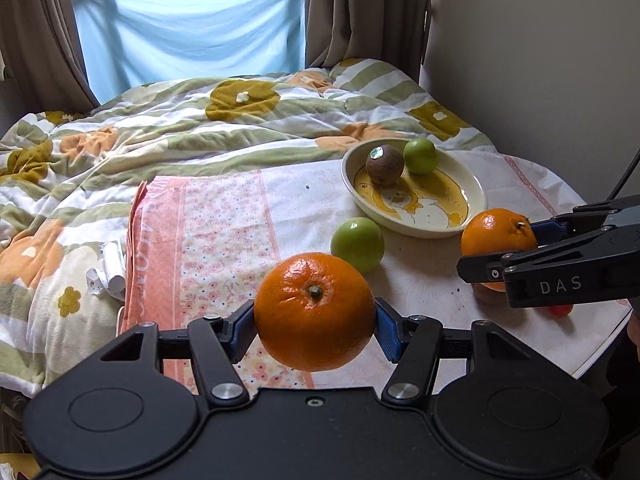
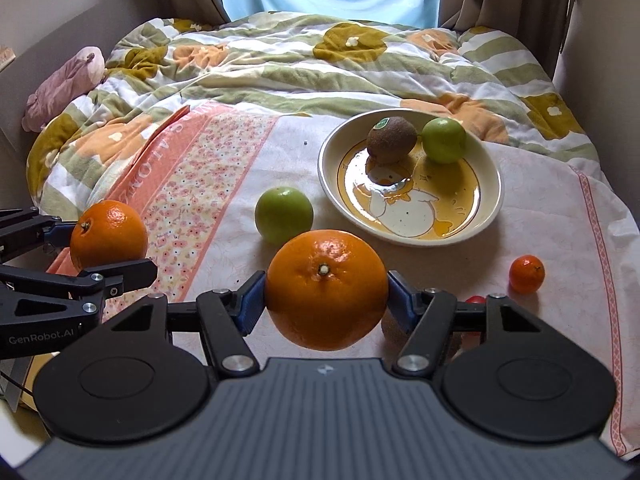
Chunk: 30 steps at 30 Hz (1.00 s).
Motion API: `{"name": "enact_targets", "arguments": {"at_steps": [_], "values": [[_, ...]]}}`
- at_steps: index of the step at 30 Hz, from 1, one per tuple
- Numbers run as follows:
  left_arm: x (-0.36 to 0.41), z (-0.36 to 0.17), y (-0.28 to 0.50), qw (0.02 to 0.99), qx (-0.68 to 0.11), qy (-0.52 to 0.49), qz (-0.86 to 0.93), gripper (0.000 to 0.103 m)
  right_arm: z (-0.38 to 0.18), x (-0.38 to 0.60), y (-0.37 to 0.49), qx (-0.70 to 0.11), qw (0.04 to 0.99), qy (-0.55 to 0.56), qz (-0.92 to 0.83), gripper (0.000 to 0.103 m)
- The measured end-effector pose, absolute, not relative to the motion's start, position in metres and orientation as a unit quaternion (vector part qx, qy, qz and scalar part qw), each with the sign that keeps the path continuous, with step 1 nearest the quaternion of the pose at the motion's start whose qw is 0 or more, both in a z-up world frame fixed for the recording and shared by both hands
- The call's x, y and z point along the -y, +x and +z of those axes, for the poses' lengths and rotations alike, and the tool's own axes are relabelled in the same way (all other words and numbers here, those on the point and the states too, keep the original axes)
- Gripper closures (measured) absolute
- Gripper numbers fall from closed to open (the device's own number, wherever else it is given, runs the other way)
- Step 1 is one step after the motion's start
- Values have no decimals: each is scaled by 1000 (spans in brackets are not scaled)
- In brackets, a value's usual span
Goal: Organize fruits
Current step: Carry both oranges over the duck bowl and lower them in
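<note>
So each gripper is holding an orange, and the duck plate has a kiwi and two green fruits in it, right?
Not quite: the plate holds the kiwi and only one green fruit; the other green fruit sits on the cloth beside it, as the right wrist view shows. Both grippers do hold oranges.

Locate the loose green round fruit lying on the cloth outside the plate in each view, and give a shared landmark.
Left wrist view: the loose green round fruit sits centre-right, just beyond the orange held in the left tool.
Right wrist view: the same fruit sits left of centre, just past the orange in the right tool.
Shared landmark: the cream duck-printed plate, immediately right of the fruit in both.
</note>
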<state>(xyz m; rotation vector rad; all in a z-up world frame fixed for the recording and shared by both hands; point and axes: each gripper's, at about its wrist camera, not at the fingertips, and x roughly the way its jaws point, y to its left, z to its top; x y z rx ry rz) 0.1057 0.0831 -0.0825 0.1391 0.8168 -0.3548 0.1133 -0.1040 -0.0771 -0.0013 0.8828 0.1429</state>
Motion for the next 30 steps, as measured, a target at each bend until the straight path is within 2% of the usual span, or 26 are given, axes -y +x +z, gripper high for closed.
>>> {"name": "enact_targets", "arguments": {"at_steps": [8,16,30], "values": [[-60,-56,125,911,-366,67,-181,38,-44,131,124,-401,914,9,58,25],[-23,-47,161,915,-355,64,-179,38,-41,165,165,-395,917,7,60,25],[47,-85,244,898,-395,96,-167,38,-73,227,256,-431,899,11,74,25]]}}
